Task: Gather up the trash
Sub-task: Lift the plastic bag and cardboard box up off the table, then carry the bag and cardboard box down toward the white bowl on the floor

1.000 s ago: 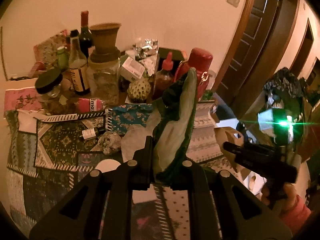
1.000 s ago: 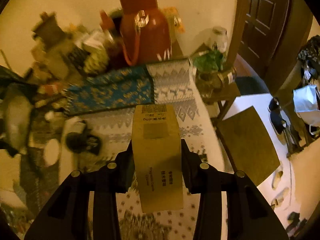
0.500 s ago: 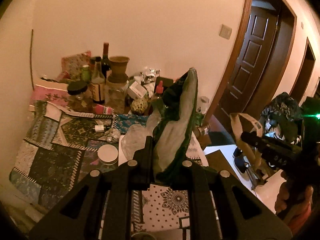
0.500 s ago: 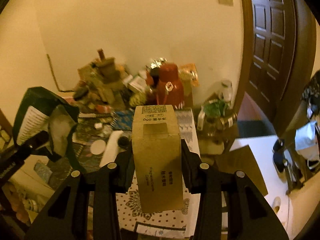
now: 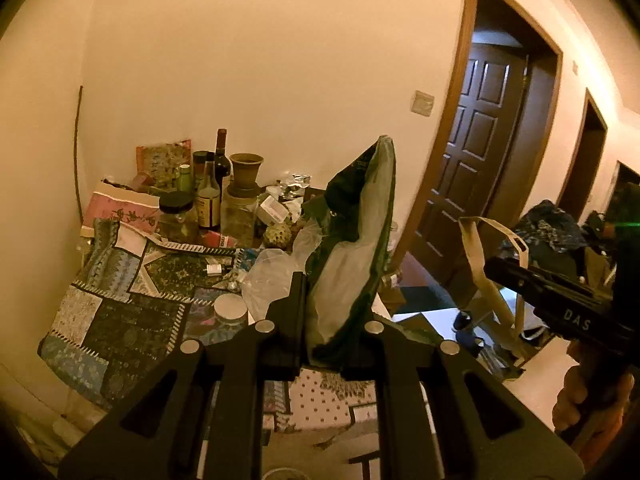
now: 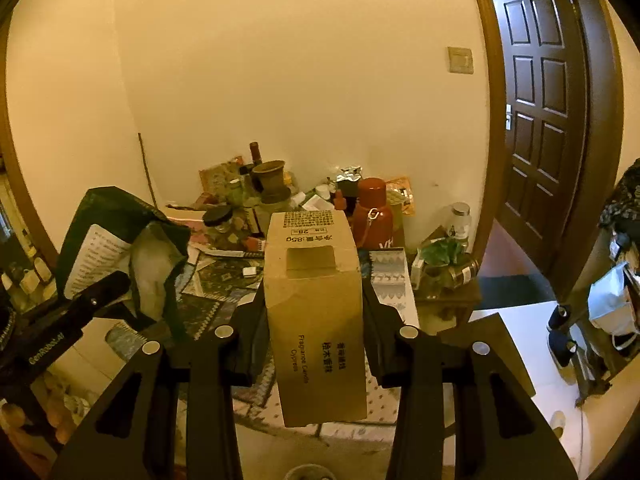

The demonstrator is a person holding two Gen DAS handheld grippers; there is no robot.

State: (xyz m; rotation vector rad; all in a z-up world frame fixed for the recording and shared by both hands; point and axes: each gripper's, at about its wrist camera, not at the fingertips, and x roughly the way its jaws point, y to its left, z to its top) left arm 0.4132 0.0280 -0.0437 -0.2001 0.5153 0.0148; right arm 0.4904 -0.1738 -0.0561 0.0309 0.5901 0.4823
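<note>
A dark green foil pouch [image 5: 356,240] with a pale inner lining is pinched flat between the jaws of the left gripper [image 5: 334,320], which are drawn nearly together on its lower end; the rest stands up ahead of the fingers and leans a little to the right. It is judged light, soft and crinkly, so it can be crushed without harm but may slide if held only by an edge; a grip low across the folded body suits it.

A tan cardboard box [image 6: 316,312] is clamped by its two long side faces in the right gripper [image 6: 316,312], its printed end pointing forward beyond the fingertips. The box looks empty, light and stiff enough, though the walls dent under hard pressure.

The cluttered table [image 6: 392,276] lies ahead of and below both tools.
</note>
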